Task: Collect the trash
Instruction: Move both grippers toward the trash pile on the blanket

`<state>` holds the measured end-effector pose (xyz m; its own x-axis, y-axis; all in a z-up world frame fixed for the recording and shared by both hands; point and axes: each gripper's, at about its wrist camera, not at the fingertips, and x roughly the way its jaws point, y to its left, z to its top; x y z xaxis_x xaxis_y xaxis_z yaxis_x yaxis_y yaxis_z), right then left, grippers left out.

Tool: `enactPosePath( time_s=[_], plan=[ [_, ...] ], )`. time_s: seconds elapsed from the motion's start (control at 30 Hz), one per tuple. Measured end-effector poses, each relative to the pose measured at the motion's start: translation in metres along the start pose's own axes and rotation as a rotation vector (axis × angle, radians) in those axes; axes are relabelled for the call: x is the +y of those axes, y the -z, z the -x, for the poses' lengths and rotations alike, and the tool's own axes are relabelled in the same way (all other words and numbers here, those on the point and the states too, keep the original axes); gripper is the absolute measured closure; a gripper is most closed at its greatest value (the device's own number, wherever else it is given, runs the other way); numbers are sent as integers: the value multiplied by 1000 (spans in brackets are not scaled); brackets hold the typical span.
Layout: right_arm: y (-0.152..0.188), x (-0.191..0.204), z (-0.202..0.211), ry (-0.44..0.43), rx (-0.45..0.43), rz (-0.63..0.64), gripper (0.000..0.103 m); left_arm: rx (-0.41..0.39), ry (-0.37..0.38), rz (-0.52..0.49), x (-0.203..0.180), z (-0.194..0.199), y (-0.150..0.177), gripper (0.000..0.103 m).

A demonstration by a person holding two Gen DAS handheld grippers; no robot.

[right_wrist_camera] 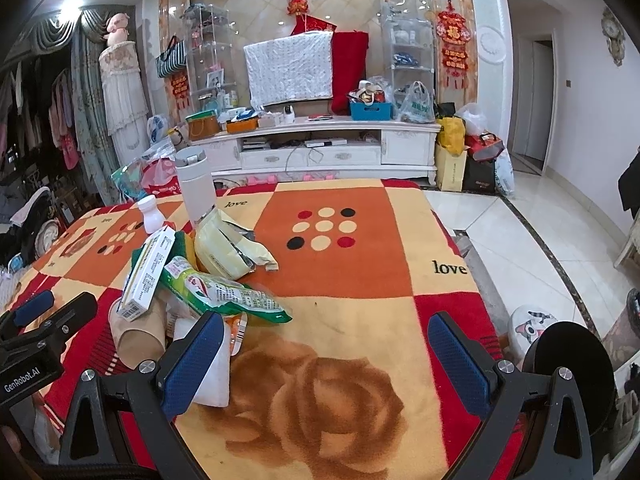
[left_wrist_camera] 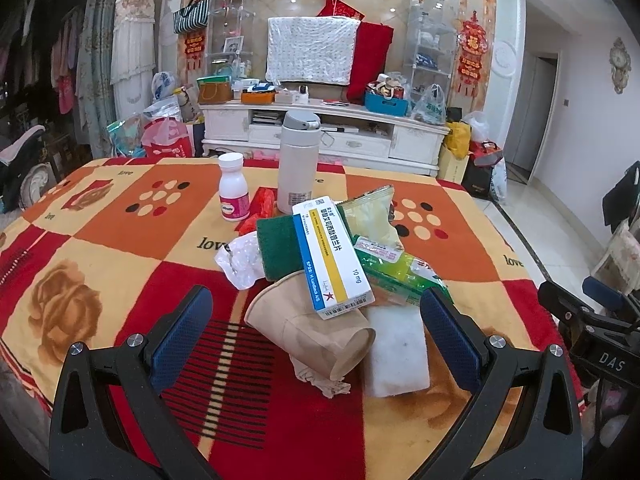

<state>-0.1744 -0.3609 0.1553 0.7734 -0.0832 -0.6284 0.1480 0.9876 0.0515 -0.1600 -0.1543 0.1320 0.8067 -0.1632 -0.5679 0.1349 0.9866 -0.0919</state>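
Orange, red and cream patchwork cloth covers the table on which a heap of trash is piled. A medicine box is propped atop a crushed paper cup, with a green scouring pad, a green snack wrapper, a pale yellow pouch and a white sponge crowded around it. A white thermos and a small pill bottle are stood upright behind the heap. The left gripper is held spread wide around the cup, grasping nothing; the right gripper is likewise parted and empty, its left finger beside the sponge.
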Motion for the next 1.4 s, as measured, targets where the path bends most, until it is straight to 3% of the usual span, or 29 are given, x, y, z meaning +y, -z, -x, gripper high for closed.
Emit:
enactPosePath(
  time_s=[1.03,1.4],
  plan=[
    [9,7,-21,-82,81,13,2,66,-37,17,25,-20,5,0],
    [7,25,-34,-135,106,55,2,113,-23,97,52,-30,-5,0]
  ],
)
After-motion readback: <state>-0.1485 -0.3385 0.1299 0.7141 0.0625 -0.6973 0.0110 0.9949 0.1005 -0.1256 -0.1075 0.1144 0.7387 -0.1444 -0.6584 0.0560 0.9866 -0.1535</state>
